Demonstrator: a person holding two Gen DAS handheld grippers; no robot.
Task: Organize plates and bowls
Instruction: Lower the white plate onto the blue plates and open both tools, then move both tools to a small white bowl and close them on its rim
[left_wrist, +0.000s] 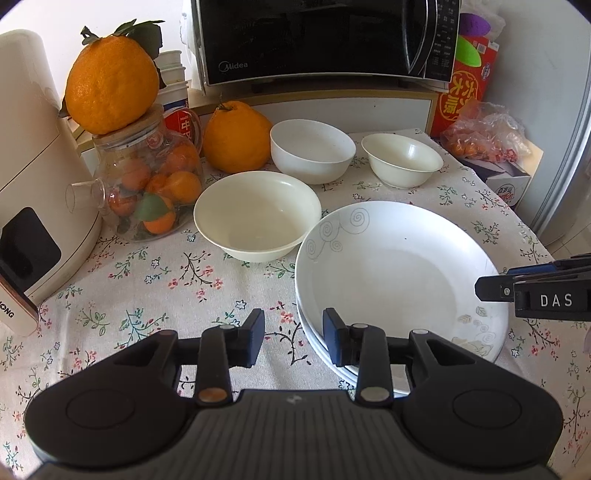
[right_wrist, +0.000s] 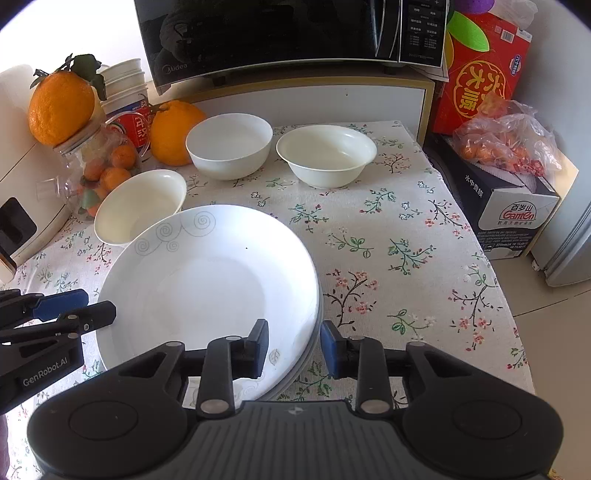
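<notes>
White round ceramic plates (right_wrist: 207, 280), stacked on the floral tablecloth (right_wrist: 399, 236) before three white bowls (right_wrist: 229, 146), lie between the left gripper (left_wrist: 293, 338) and right gripper (right_wrist: 293, 349), each straddling an opposite rim with jaws apart, pads not pressing.

Both wrist cameras are looking steeply down and forward along their grippers, sitting close above the bench (left_wrist: 155, 266); both are sharing the stacked plates (left_wrist: 399, 258), bowls and microwave (right_wrist: 280, 33).
</notes>
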